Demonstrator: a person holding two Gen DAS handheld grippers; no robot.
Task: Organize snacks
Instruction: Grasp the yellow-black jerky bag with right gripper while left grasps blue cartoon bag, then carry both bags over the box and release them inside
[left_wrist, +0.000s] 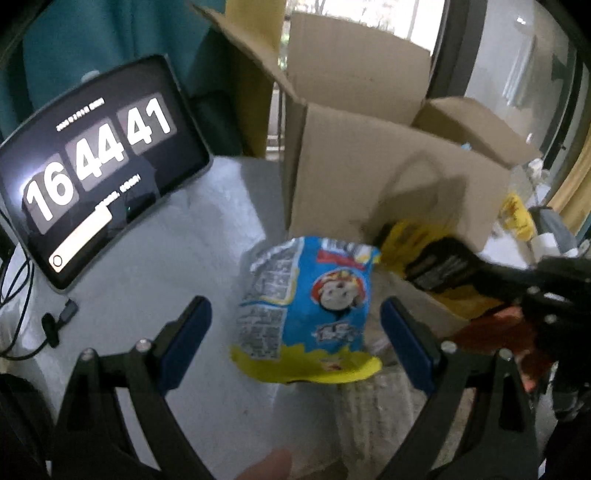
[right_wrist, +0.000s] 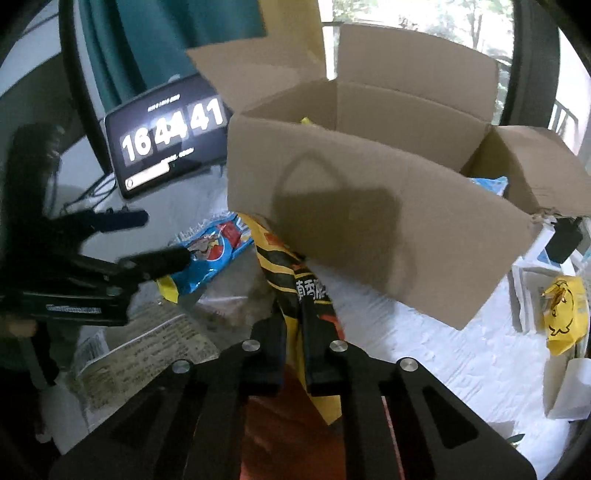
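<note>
The left gripper (left_wrist: 295, 325) stands wide open around the blue snack bag (left_wrist: 310, 314) lying on the table (left_wrist: 207, 236), its pads clear of it. The right gripper (right_wrist: 293, 332) is clamped on the yellow-and-black snack bag (right_wrist: 291, 273), whose upper end is hidden under the cardboard box (right_wrist: 369, 221). Inside the box only a blue corner and a yellow tip show. Other packets beneath are blurred.
</note>
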